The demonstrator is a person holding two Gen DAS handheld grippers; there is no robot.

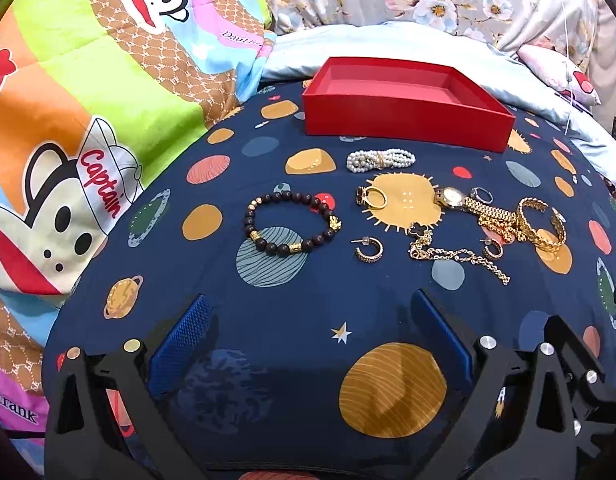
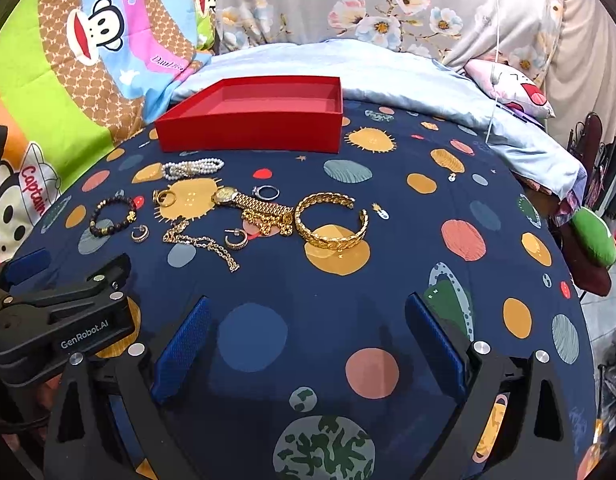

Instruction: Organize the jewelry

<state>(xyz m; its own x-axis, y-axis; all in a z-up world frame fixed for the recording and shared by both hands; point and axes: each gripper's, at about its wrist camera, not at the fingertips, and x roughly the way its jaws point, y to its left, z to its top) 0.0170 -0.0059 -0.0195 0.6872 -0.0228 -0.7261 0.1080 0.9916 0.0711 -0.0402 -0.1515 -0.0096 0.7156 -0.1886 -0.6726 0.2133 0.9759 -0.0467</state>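
Box: red box (image 1: 403,114) sits open and empty at the far side of the navy sheet (image 1: 308,320).
Jewelry: spread on the sheet in front of the box, none inside it.
Pearls: pearl bracelet (image 1: 380,159) lies nearest the box.
Beads: dark bead bracelet (image 1: 294,222) lies apart, to the left.
Gold pieces: watch (image 2: 244,199), chain (image 2: 204,242) and cuff (image 2: 331,224) cluster on the right.
Left gripper (image 1: 308,340): jaws wide apart, holding nothing.
Right gripper (image 2: 308,340): jaws wide apart, holding nothing.
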